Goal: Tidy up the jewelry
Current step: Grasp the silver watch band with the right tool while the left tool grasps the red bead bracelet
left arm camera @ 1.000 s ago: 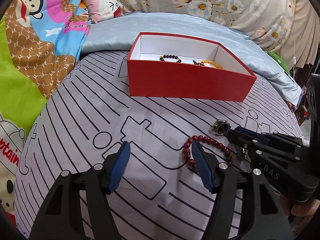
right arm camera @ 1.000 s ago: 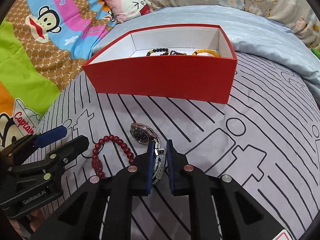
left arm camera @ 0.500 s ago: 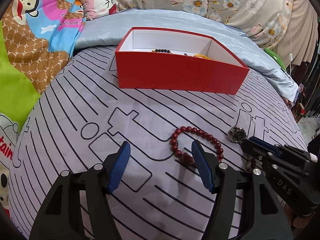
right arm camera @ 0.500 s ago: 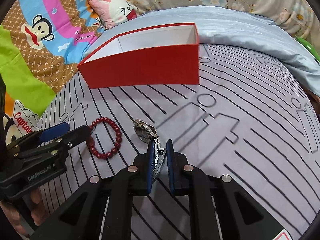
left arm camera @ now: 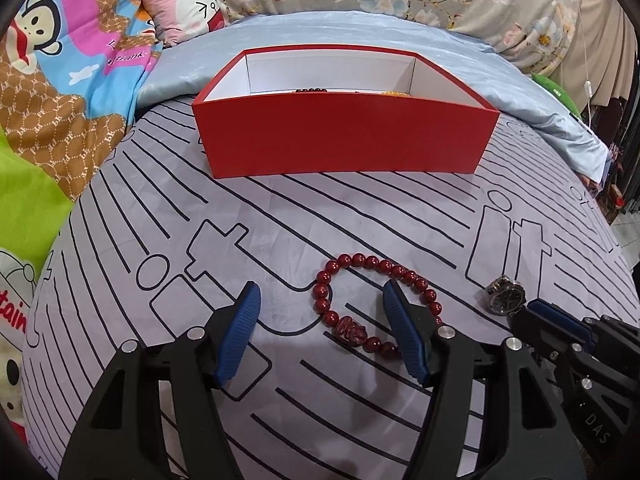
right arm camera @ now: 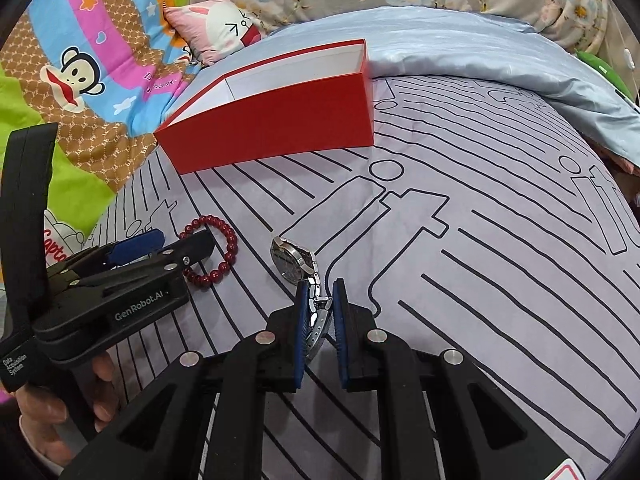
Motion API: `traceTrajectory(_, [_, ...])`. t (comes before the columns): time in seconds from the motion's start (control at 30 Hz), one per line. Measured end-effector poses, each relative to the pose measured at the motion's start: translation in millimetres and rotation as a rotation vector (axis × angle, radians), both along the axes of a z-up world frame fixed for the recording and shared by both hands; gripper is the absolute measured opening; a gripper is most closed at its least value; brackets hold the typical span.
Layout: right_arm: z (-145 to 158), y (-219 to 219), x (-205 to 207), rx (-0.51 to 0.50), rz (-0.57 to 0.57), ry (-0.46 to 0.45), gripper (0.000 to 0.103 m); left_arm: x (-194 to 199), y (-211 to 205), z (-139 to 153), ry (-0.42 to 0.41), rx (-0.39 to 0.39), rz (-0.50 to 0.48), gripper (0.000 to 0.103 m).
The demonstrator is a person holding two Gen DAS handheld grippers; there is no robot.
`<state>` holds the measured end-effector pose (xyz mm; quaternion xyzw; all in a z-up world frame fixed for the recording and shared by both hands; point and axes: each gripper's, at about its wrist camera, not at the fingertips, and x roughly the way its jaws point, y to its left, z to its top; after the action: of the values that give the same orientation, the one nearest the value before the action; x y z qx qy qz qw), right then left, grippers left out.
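Observation:
A dark red bead bracelet (left arm camera: 352, 300) lies on the grey striped sheet. My left gripper (left arm camera: 320, 312) is open and low over it, its right finger inside the loop; the bracelet also shows in the right wrist view (right arm camera: 224, 256). My right gripper (right arm camera: 320, 304) is shut on the metal band of a silver wristwatch (right arm camera: 292, 260), whose face rests on the sheet; the watch also shows in the left wrist view (left arm camera: 505, 299). The open red box (left arm camera: 344, 136) stands behind, with bead bracelets barely visible inside.
The red box shows in the right wrist view (right arm camera: 276, 120) at the far left. A pale blue quilt (left arm camera: 360, 32) and a pink pillow (left arm camera: 188, 8) lie behind it. A cartoon blanket (left arm camera: 52, 92) covers the left side. The bed edge drops off at the right.
My left gripper has moved right and forward so that its right finger now sits inside the red bracelet's loop. My right gripper has stayed shut on the watch band and swung right.

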<state>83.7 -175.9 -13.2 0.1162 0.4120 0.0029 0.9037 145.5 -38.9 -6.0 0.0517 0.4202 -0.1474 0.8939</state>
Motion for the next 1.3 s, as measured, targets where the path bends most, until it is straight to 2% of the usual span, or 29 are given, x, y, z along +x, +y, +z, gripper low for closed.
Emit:
traceTrajectory(0.3, [0, -2, -1, 0.012, -0.001, -0.001, 0.012, 0, 0, 0, -0.002, 0.013, 0.002, 0.060])
traceTrajectory(0.5, [0, -1, 0, 0.011, -0.001, -0.001, 0.012, 0, 2, 1, -0.003, 0.001, 0.013, 0.052])
traceTrajectory(0.6, [0, -1, 0, 0.011, -0.001, -0.001, 0.012, -1, 7, 2, -0.005, -0.023, 0.020, 0.035])
traceTrajectory(0.67, [0, -1, -1, 0.008, -0.003, -0.001, 0.012, -2, 11, 3, -0.001, -0.049, 0.014, 0.013])
traceTrajectory(0.73, [0, 0, -2, 0.000, -0.009, -0.001, 0.012, -4, 13, 3, 0.003, -0.058, 0.011, 0.007])
traceTrajectory(0.97, [-1, 2, -18, 0.009, -0.023, -0.001, 0.012, -27, 15, 3, 0.009, -0.042, 0.007, 0.007])
traceTrajectory(1.13, [-1, 6, -39, 0.021, -0.016, 0.009, 0.011, -45, 24, 7, 0.043, -0.058, 0.018, 0.007])
traceTrajectory(1.3, [3, 0, -52, 0.086, -0.018, 0.043, 0.011, -59, 35, 20, 0.051, -0.074, 0.020, 0.007])
